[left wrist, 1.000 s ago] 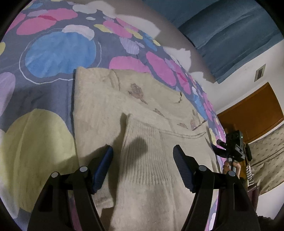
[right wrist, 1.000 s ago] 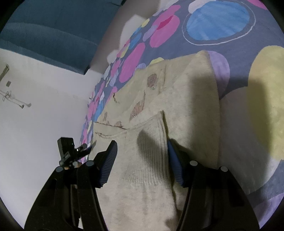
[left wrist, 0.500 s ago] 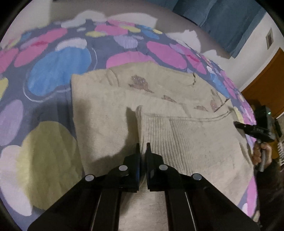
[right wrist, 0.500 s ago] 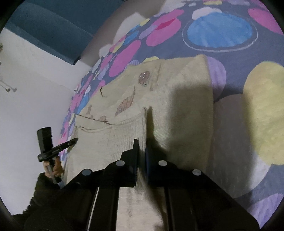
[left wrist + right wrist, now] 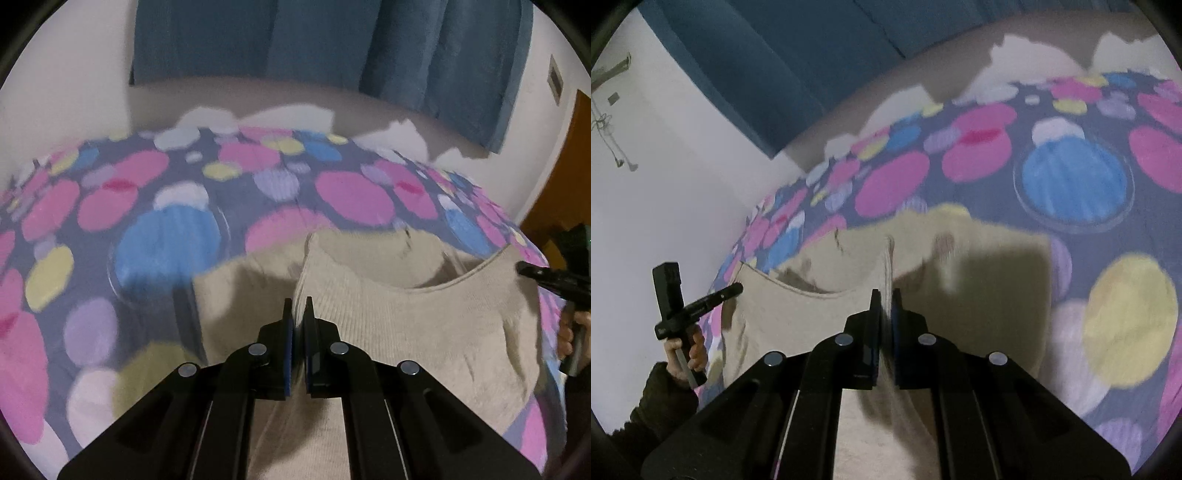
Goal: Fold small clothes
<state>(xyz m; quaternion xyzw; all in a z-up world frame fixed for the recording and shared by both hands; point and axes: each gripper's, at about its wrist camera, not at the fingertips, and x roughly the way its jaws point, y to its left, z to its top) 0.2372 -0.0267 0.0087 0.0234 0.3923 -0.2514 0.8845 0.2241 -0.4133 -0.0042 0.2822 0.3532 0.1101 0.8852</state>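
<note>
A beige knit sweater (image 5: 424, 332) lies on a bed cover with coloured dots (image 5: 166, 240). My left gripper (image 5: 298, 306) is shut on the left corner of the sweater's ribbed hem and holds it lifted. My right gripper (image 5: 885, 299) is shut on the other hem corner of the sweater (image 5: 812, 317). The hem hangs slack between them above the lower layer of the sweater (image 5: 990, 266). The right gripper (image 5: 546, 277) shows at the right edge of the left wrist view. The left gripper (image 5: 735, 290) shows at the left of the right wrist view.
The dotted bed cover (image 5: 1071, 177) spreads around the sweater. A blue curtain (image 5: 332, 48) and white wall (image 5: 665, 166) stand behind the bed. A brown door (image 5: 565, 166) is at the far right.
Both grippers closed on the hem corners and lifted them. The hem has risen off the sweater and moved toward the neckline end.
</note>
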